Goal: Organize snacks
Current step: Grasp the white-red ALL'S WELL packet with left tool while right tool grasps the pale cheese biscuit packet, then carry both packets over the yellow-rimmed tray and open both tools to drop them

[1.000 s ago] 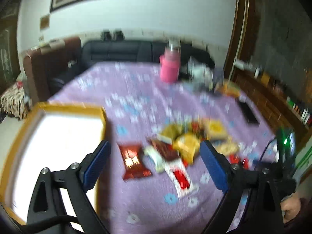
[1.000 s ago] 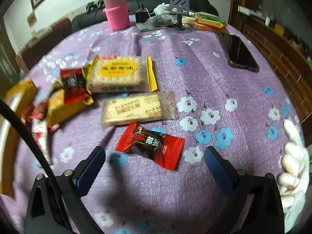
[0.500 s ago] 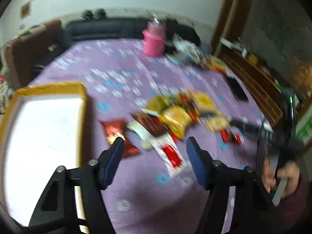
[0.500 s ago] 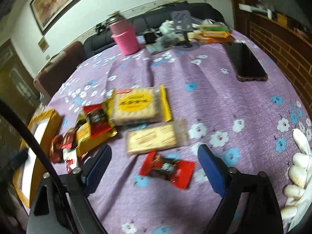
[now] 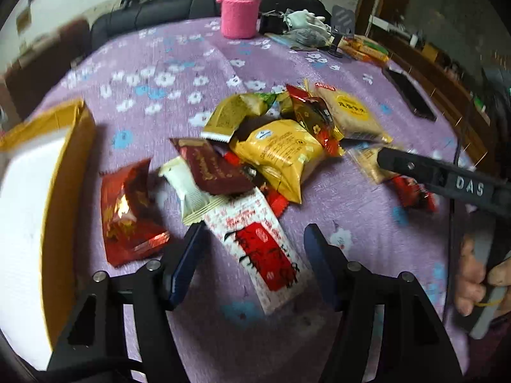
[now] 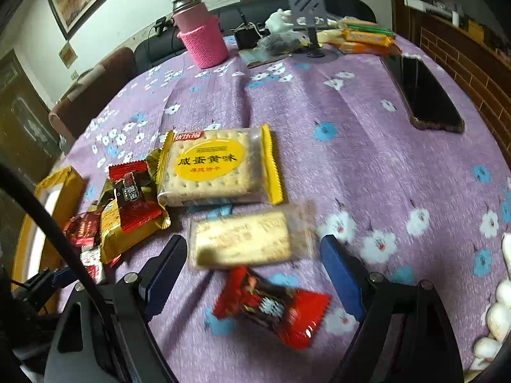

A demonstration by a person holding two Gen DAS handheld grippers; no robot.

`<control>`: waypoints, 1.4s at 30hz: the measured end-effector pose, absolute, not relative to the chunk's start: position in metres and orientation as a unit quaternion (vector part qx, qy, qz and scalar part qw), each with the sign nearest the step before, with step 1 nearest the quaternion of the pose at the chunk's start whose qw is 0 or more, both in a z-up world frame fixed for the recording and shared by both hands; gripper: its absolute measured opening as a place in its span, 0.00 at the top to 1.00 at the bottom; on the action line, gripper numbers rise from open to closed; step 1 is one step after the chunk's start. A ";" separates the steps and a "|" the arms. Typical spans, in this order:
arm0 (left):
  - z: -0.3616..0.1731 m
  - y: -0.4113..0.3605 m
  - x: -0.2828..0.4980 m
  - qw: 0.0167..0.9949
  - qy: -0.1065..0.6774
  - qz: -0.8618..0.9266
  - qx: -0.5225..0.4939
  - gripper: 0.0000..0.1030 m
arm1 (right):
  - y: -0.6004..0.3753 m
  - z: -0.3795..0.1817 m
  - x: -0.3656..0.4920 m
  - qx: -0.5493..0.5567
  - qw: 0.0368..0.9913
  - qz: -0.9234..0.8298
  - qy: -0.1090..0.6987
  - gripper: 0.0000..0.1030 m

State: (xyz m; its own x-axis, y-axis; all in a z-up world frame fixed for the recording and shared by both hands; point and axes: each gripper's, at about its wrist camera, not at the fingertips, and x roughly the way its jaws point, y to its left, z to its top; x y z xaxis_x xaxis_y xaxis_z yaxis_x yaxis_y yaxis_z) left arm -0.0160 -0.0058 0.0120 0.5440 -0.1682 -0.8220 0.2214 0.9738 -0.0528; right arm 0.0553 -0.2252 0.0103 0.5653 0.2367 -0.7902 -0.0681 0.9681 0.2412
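Note:
Snack packets lie heaped on a purple flowered tablecloth (image 5: 179,63). In the left wrist view my left gripper (image 5: 254,249) hangs low over a white and red packet (image 5: 262,249), which lies between its blue pads. The pads do not press it, so the gripper is open. A shiny red packet (image 5: 127,210) lies to its left and a yellow bag (image 5: 281,156) just beyond. My right gripper (image 6: 254,265) is open over a clear biscuit packet (image 6: 246,242) and a red candy packet (image 6: 271,306). Behind those sits a yellow-edged cracker packet (image 6: 217,166).
A yellow box with a white inside (image 5: 73,166) stands at the table's left edge. At the far side are a pink bottle (image 5: 239,16), a phone stand (image 6: 306,9) and more snack bars. A dark phone (image 6: 421,92) lies at the right. A hand (image 5: 472,274) holds the right gripper.
My left gripper has come down and forward onto the pile, and its jaws have narrowed around the white and red packet. The right gripper has narrowed a little and shifted toward the biscuit packet.

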 end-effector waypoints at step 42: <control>0.066 0.199 -0.088 0.912 0.381 -0.025 -0.152 0.86 | -0.062 0.072 -0.015 0.025 0.872 0.276 0.404 0.33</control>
State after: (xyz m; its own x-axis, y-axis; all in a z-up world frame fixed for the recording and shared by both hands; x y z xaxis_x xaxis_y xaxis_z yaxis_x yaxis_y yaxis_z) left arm -0.0880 0.1986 0.0664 0.7083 -0.1615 -0.6872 -0.0697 0.9527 -0.2957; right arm -0.0147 -0.0623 0.0724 0.5211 0.5009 -0.6911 -0.4610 0.8466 0.2660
